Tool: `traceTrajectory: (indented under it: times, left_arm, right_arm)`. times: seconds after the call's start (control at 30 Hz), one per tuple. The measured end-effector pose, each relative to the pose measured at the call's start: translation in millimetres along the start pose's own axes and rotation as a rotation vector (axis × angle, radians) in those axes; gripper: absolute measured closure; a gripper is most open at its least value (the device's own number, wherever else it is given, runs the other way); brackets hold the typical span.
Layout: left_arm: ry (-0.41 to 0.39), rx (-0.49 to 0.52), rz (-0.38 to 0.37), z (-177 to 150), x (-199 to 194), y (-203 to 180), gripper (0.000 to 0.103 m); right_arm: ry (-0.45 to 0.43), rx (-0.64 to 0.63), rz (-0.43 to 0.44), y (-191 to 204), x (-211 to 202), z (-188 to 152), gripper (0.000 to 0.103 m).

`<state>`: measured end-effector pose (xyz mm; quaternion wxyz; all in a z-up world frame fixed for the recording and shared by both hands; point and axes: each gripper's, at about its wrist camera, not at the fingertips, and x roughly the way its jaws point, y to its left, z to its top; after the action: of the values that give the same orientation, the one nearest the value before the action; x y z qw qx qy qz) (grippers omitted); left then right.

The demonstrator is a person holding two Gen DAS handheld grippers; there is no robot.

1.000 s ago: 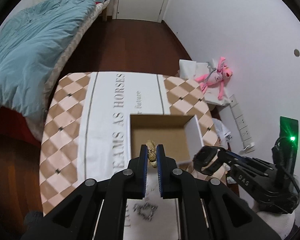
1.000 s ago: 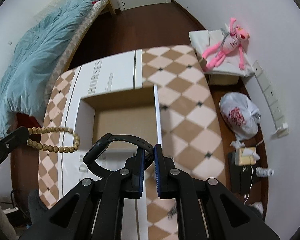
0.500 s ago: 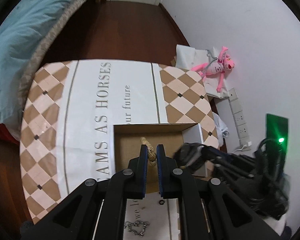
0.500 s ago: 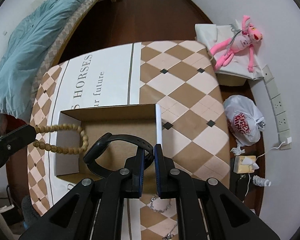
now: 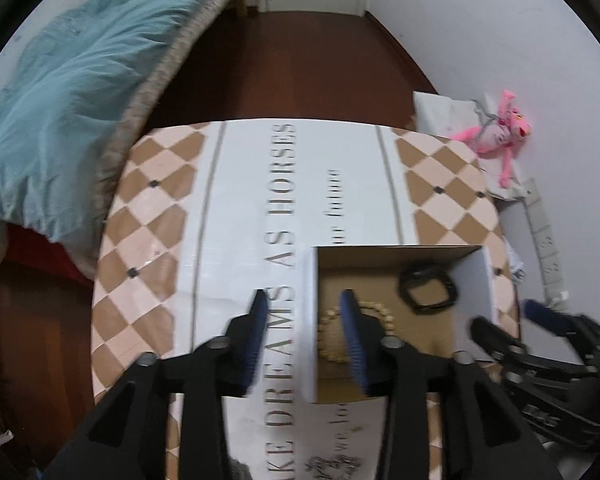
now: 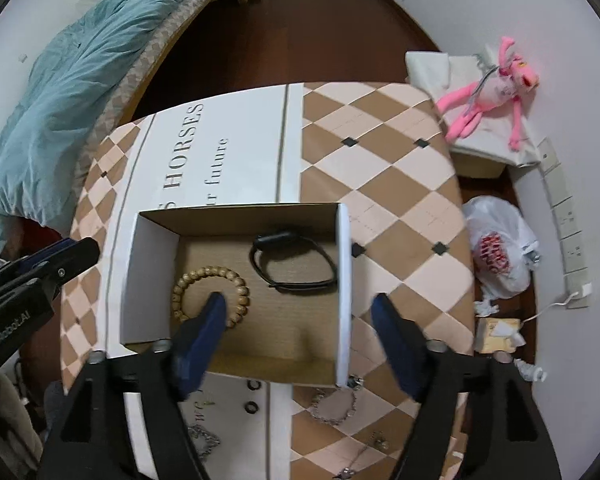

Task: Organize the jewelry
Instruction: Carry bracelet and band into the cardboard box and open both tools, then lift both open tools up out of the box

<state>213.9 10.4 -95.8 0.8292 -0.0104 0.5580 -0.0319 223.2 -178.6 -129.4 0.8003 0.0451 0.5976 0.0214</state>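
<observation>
An open cardboard box [image 6: 342, 264] with white walls stands on the table. Inside lie a wooden bead bracelet [image 6: 238, 280] and a black wristband [image 6: 296, 264]; both also show in the left wrist view, the bracelet [image 5: 380, 314] and the wristband [image 5: 428, 292]. My right gripper [image 6: 300, 312] is open and empty above the box's near side. My left gripper [image 5: 306, 304] is open and empty, straddling the box's left wall [image 5: 306, 320]. A silver chain [image 6: 334, 406], two small rings [image 6: 252, 406] and other small pieces lie on the table in front of the box.
The table [image 6: 380, 152] has a brown-and-cream diamond cloth with a white printed strip. A bed with a blue duvet [image 6: 72, 80] is at the left. A pink plush toy [image 6: 488, 96], a plastic bag [image 6: 500, 248] and wall sockets are at the right.
Both grippers opened. The bead bracelet dropped from the left gripper and the black wristband from the right gripper; both now lie in the box. The left gripper shifted left over the box wall.
</observation>
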Motion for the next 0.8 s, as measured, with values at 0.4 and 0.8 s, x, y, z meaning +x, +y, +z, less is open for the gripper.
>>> traceTrajectory:
  times: [0.4,0.8]
  left_arm:
    - [-0.017,0.005,0.079,-39.8,12.4,2.6,0.006]
    - [-0.098,0.011,0.076,-51.5,-26.0,-8.1,0.006]
  right_arm:
    - [-0.047,-0.011,-0.156,-8.1,2.0,-35.3,0.004]
    - [-0.155,-0.005,-0.18,-7.6,-42.1,-50.2,0.004]
